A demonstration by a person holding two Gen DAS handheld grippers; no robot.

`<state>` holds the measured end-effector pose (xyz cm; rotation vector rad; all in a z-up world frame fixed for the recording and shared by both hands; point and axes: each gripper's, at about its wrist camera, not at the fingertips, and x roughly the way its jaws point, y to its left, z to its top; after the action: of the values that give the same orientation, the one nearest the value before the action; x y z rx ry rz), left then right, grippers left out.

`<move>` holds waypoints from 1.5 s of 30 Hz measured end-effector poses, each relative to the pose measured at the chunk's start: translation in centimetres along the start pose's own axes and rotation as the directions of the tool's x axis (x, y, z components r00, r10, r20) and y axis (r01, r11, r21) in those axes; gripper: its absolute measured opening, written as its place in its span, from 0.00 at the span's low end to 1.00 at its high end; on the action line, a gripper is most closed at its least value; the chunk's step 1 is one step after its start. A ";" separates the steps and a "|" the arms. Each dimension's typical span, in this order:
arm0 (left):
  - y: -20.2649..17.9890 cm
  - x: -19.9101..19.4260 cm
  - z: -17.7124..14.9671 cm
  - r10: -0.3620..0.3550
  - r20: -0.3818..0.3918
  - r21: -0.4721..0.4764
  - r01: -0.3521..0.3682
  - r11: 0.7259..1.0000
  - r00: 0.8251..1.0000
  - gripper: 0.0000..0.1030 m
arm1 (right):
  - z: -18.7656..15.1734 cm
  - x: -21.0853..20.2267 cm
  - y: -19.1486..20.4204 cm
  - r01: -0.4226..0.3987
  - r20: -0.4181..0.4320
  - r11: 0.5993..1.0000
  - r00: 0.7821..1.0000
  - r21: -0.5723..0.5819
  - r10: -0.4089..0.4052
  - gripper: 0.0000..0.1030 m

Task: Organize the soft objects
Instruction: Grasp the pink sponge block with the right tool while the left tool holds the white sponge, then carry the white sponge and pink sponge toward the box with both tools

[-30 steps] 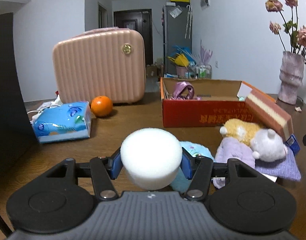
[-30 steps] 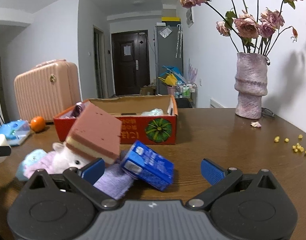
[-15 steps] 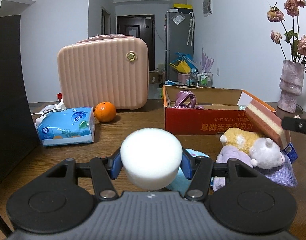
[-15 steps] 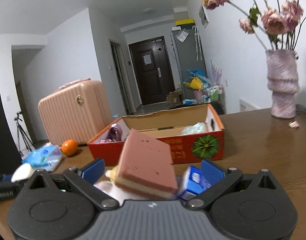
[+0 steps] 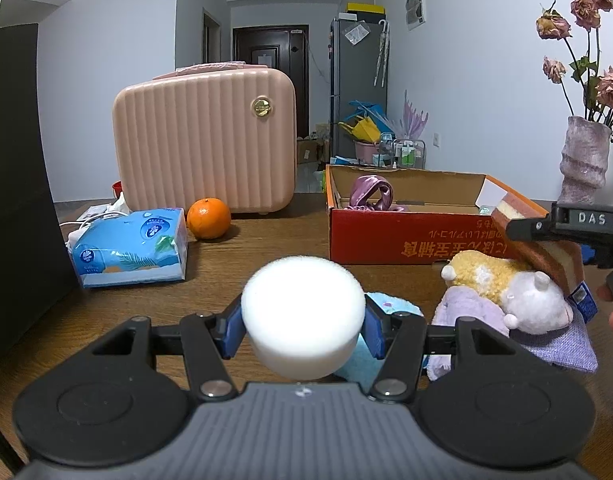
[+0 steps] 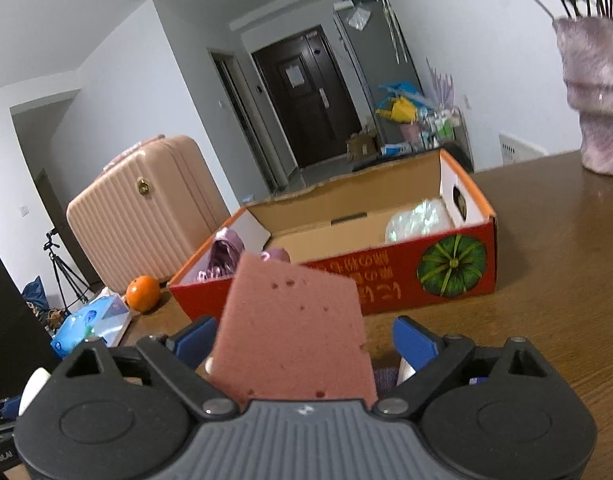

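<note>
Item: round white foam sponge (image 5: 302, 316), pinched in left gripper (image 5: 302, 322) above the table (image 5: 266, 252). Layered pink sponge block (image 6: 294, 332) leans on the plush pile; right gripper (image 6: 302, 344) jaws have just been narrowing around it, gaps visible. Light, squashy; take by flat sides.

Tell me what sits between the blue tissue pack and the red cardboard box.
An orange, beside the tissue pack; bare table reaches the box. Left wrist view.
</note>
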<state>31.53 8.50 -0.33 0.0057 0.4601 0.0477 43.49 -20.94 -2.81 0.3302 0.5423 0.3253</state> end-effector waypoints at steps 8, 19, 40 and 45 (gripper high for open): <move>0.1 0.0 0.0 -0.002 0.002 -0.003 0.002 1.000 1.000 0.56 | -0.9 0.0 0.5 -0.031 -0.037 0.999 0.999 -0.015 0.031 0.70; 0.2 0.1 0.1 0.001 0.007 -0.004 -0.001 1.000 1.000 0.56 | -1.2 -1.5 2.1 -0.008 0.012 0.994 1.000 -0.108 0.010 0.69; -2.6 1.0 3.1 -0.017 0.051 -0.009 0.017 1.000 0.999 0.56 | 0.4 -4.1 4.1 0.053 0.152 0.968 0.988 -0.246 -0.015 0.69; -3.3 1.3 4.3 -0.028 0.073 -0.023 0.030 0.999 0.997 0.56 | 1.3 -4.0 4.0 0.074 0.168 0.961 0.985 -0.266 -0.030 0.69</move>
<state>34.78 5.29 2.86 -0.0223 0.3871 0.0243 40.13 -19.13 1.55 0.0747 0.3395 0.3140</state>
